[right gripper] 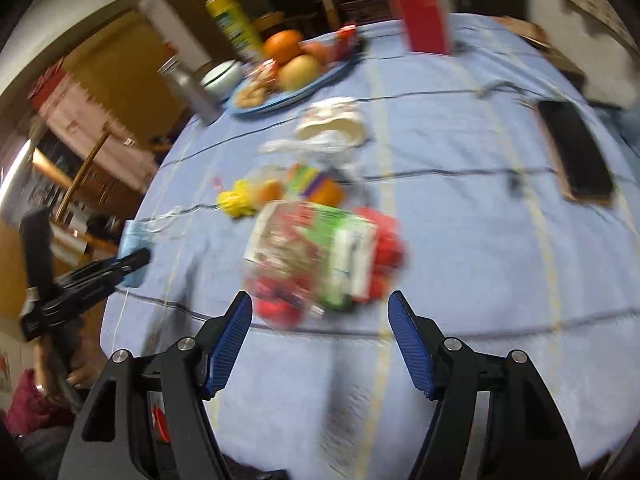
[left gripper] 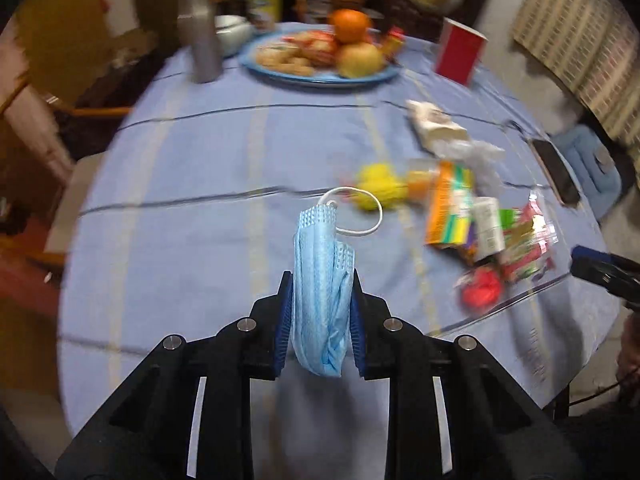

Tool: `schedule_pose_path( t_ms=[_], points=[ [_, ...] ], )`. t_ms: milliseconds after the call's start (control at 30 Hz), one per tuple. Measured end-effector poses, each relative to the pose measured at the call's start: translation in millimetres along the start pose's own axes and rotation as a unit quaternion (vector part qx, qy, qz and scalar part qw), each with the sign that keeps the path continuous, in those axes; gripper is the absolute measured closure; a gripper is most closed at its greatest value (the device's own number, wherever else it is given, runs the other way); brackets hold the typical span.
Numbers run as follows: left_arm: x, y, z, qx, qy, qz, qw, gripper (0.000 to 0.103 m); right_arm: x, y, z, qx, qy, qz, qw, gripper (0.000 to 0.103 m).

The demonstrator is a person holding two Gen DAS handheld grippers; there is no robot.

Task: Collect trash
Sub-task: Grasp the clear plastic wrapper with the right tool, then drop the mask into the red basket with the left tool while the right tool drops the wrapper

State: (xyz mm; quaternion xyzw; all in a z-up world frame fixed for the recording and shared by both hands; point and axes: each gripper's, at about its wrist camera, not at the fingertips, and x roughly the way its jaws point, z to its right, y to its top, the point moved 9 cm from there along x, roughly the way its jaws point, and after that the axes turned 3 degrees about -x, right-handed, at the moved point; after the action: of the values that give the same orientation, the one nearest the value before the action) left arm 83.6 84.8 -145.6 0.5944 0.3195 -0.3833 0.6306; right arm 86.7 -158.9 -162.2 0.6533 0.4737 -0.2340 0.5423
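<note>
Left claw [left gripper: 321, 280] around pleated mask [left gripper: 320, 280]

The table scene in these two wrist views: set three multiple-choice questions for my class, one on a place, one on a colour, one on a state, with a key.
1. Where does the orange sit?
A. on the blue plate at the far side
B. inside the red cup
C. on the black phone

2. What colour is the face mask?
A. white
B. light blue
C. green

3. How is the right gripper?
A. shut on a wrapper
B. shut and empty
C. open, nothing between its fingers

Key: 1 A, the fruit is piled on the plate with biscuits; 2 B, the pleated fabric is light blue with a white ear loop, clamped in the left gripper; 3 C, the right wrist view shows the blue pads spread wide, short of the snack packets.
</note>
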Motion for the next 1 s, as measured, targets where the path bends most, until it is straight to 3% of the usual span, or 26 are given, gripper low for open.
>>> schedule_pose_path(
  t_ms=[167, 267, 300, 333, 433, 567, 767, 867, 1000],
  points=[
    [-26.7, -24.7, -54.7, -0.04, 0.027, -0.007, 0.9988, 0.076, 29.3, 10.2, -4.2, 0.008, -0.049, 0.001, 0.999, 0.035],
    [-37.2, -39.4, -74.0, -0.043, 0.031, -0.013, 0.9985, 0.076, 33.2, 6.1, 6.4, 0.047, -0.048, 0.002, 0.998, 0.066],
    [-36.6, -40.5, -73.4, -0.043, 0.03, -0.015, 0.9985, 0.076, 27.9, 5.1, 7.7, 0.061, -0.037, 0.01, 0.997, 0.085],
    [-36.5, -43.4, -74.5, -0.042, 0.026, -0.019, 0.9986, 0.076, 19.3, 4.4, 7.5, 0.076, -0.018, 0.021, 0.997, 0.092],
    [-25.7, -42.7, -61.5, -0.035, -0.007, -0.03, 0.9989, 0.076, -11.5, 2.3, 9.9, 0.094, 0.003, 0.064, 0.994, 0.093],
    [-12.8, -23.7, -32.9, -0.033, -0.037, -0.025, 0.9985, 0.076, -55.0, 2.7, 13.2, 0.069, 0.007, 0.098, 0.993, 0.093],
    [-16.5, 6.7, 22.3, -0.056, -0.07, 0.018, 0.9958, 0.076, -79.9, 26.6, 22.3, 0.02, 0.025, 0.103, 0.994, 0.093],
    [-17.5, 9.2, 31.2, -0.069, -0.055, 0.03, 0.9957, 0.076, -84.4, 38.9, 18.7, -0.015, 0.041, 0.1, 0.994, 0.093],
    [-27.4, -9.5, 13.0, -0.134, -0.026, 0.036, 0.99, 0.076, -65.0, 51.8, -5.4, -0.066, 0.09, 0.066, 0.992, 0.093]
  ],
)
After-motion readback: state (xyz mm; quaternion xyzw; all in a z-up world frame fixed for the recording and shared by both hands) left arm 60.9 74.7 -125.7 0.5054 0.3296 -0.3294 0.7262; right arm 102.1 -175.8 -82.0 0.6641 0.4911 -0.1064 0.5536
